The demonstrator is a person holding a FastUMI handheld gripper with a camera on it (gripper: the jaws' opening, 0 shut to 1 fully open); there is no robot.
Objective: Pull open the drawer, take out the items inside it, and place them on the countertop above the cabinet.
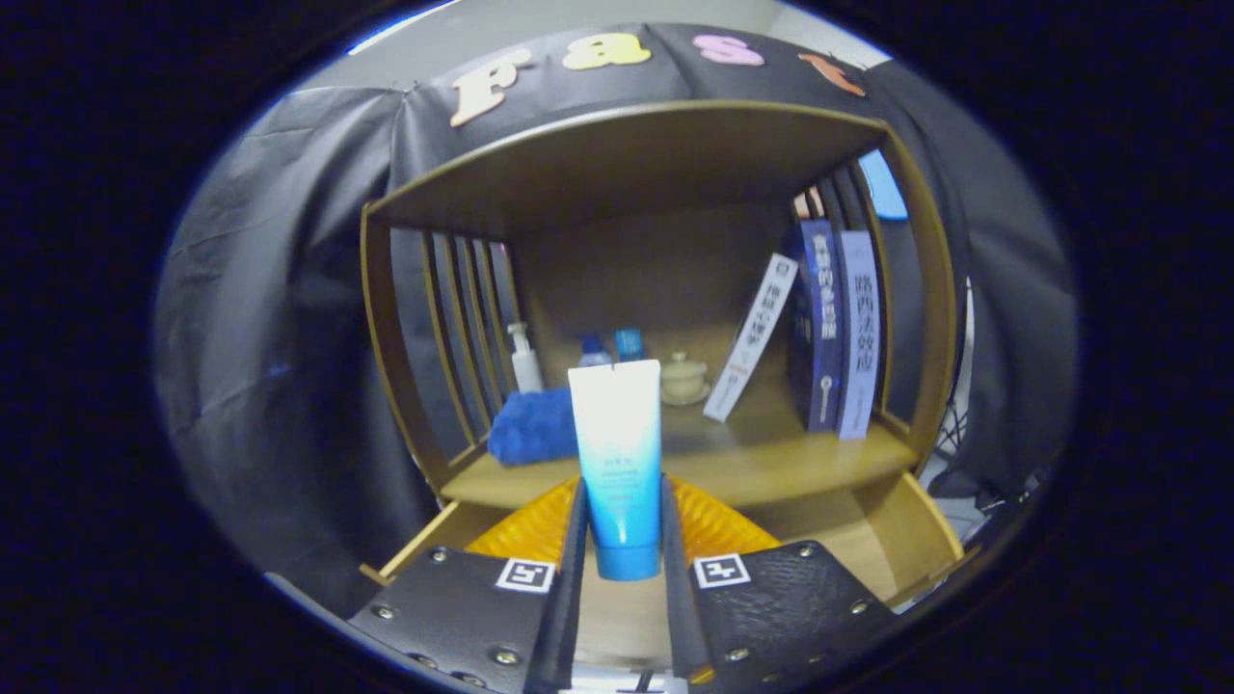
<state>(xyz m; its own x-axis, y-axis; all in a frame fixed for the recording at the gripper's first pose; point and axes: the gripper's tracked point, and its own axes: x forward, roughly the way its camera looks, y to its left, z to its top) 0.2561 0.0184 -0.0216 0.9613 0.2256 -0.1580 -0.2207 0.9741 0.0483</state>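
Observation:
My gripper (622, 525) is shut on a white and blue tube (617, 434), which stands upright with its blue cap down between the two fingers. The tube hangs above the pulled-out wooden drawer (868, 540), just in front of the countertop (771, 463) of the wooden cabinet. An orange ribbed object (718, 525) lies in the drawer behind the fingers, partly hidden by them.
On the countertop rest a blue cloth (530, 429), a white pump bottle (523, 359), two blue-capped bottles (629, 344), a small lidded cup (684, 376), a leaning white book (752, 335) and upright blue books (839, 333). Slatted side walls and a top shelf enclose it.

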